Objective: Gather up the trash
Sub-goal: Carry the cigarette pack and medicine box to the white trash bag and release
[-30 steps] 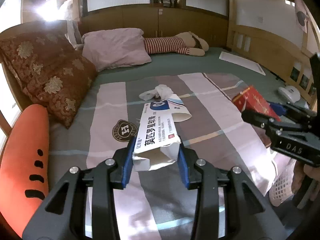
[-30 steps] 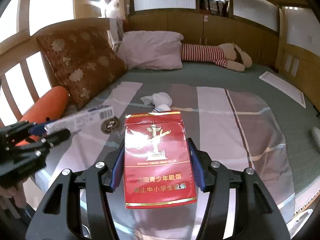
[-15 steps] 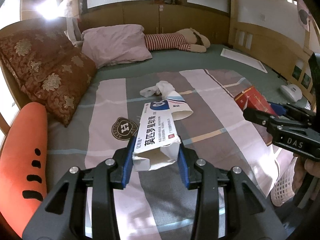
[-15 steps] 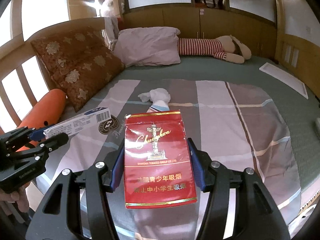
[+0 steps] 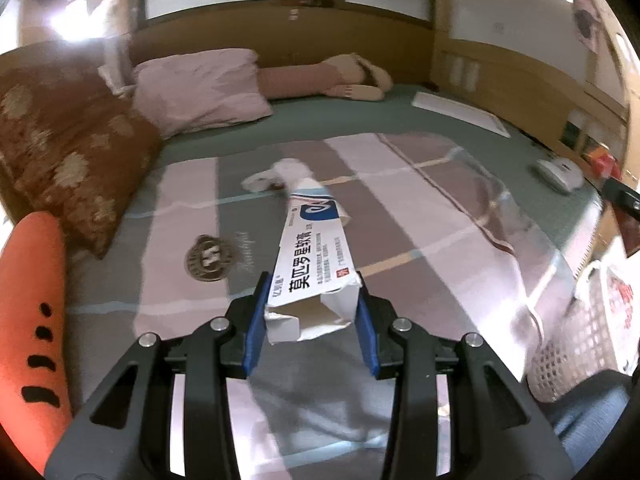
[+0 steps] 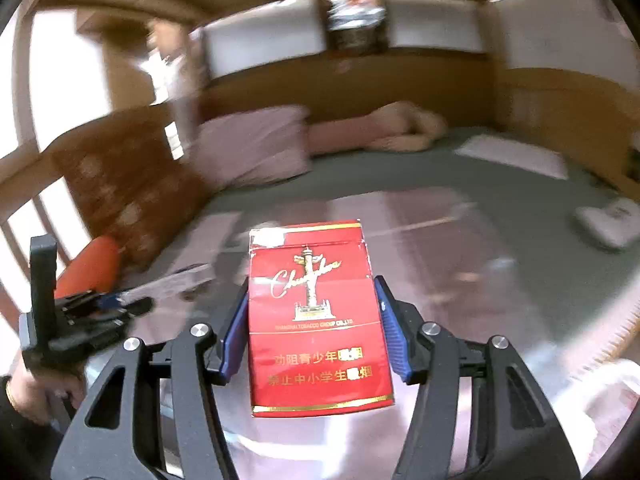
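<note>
trash: left hand-held gripper (image 5: 310, 312) pinches white carton (image 5: 310, 264); right hand-held gripper (image 6: 312, 332) clamps red pack (image 6: 318, 320), both angled downward.

— What trash is there to see?

— Three pieces. A long white carton (image 5: 310, 276) printed with blue Chinese characters and a blue logo at its far end; its near end is torn open and crumpled, and it points away over the bed, held off the blanket.

— And the red one?

— A red cigarette pack (image 6: 318, 316) with gold script, a gold tower emblem and yellow characters lower down. It stands upright, face toward the camera, its top corner torn to show white.

— Anything left lying on the bed?

— A crumpled white tissue (image 5: 280, 174) on the striped blanket, just beyond the carton's far end.
</note>
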Available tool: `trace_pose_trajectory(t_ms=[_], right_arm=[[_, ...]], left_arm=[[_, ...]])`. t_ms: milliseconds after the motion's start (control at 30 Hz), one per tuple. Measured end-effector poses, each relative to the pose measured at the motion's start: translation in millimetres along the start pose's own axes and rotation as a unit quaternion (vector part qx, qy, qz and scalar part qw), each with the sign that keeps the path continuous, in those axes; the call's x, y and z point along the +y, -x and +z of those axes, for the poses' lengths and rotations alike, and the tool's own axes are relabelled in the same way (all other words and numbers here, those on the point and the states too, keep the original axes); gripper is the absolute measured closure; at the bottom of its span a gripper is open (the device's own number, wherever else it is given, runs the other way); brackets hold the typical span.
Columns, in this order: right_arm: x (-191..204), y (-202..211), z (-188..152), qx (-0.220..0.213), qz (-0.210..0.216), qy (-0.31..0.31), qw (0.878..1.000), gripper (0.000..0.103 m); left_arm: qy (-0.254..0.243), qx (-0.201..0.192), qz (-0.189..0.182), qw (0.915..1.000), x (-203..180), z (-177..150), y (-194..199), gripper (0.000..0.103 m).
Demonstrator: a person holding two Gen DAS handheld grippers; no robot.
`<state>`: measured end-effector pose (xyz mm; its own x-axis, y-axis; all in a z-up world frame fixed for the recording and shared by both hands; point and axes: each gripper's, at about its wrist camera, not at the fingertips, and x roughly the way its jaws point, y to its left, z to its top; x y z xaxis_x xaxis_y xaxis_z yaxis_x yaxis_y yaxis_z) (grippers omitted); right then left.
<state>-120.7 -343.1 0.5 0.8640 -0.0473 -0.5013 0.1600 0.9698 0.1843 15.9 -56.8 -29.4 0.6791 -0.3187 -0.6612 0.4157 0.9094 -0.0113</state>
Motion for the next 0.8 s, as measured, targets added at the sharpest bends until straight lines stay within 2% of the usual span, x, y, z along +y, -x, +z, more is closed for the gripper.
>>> trace_pose_trajectory(t_ms=[133, 200, 233, 300, 333, 367, 433, 500, 600, 633, 667, 700, 733, 800], right_arm=[[-91.6, 48.8, -31.4, 0.004, -0.099, -0.052, 0.994, 0.045], [-139.4, 67.3, -54.3, 0.021, -0.146, -0.080, 0.986, 0.045], [-160.5, 70.9, -67.4, 0.038, -0.160, -0.094, 0.982, 0.045], [-189.5, 66.0, -89.9, 0.086, -0.162, -0.109, 0.977, 0.029], [-204.6, 66.9, -99.8, 0.106, -0.177, -0.123, 0.971, 0.029], [-214.1, 72.5, -102.9, 0.106, -0.193, -0.135, 0.966, 0.029], [-231.5, 103.2, -99.0, 0.061, -0.208, -0.173, 0.961, 0.029], [-242.5, 146.4, -84.2, -0.017, -0.228, -0.205, 0.952, 0.026], [-239.0, 193.0, -58.3, -0.102, -0.240, -0.214, 0.942, 0.020], [-236.7, 200.1, -52.4, -0.115, -0.238, -0.211, 0.941, 0.019], [-231.2, 205.9, -44.4, -0.128, -0.234, -0.205, 0.942, 0.019], [-224.9, 208.1, -37.7, -0.136, -0.228, -0.198, 0.943, 0.019], [-222.6, 209.5, -36.0, -0.138, -0.223, -0.193, 0.946, 0.018], [-210.5, 198.9, -31.5, -0.131, -0.207, -0.176, 0.953, 0.018]], left_arm=[[-0.036, -0.003, -0.069, 0.9970, -34.0, 0.8, 6.1, 0.063], [-0.058, -0.009, -0.101, 0.9932, -58.4, 3.1, 12.5, 0.063], [-0.076, -0.011, -0.121, 0.9897, -76.9, 4.1, 16.7, 0.063], [-0.109, -0.009, -0.156, 0.9817, -113.9, 4.7, 23.5, 0.063], [-0.127, -0.007, -0.177, 0.9758, -138.3, 4.9, 27.1, 0.063], [-0.141, -0.004, -0.194, 0.9709, -156.6, 5.0, 29.2, 0.063], [-0.176, 0.005, -0.236, 0.9556, -206.9, 5.3, 36.1, 0.063], [-0.206, 0.014, -0.270, 0.9405, -254.5, 4.4, 42.5, 0.063], [-0.243, 0.033, -0.327, 0.9126, -330.4, 2.9, 50.8, 0.059], [-0.252, 0.031, -0.333, 0.9083, -346.8, 1.9, 52.7, 0.055], [-0.258, 0.027, -0.334, 0.9062, -360.7, 0.9, 54.2, 0.043], [-0.265, 0.026, -0.331, 0.9053, -377.4, -0.6, 54.3, 0.018], [-0.266, 0.025, -0.322, 0.9083, -389.0, -1.1, 52.1, 0.011], [-0.255, 0.025, -0.311, 0.9155, -390.7, 1.0, 46.1, 0.010]])
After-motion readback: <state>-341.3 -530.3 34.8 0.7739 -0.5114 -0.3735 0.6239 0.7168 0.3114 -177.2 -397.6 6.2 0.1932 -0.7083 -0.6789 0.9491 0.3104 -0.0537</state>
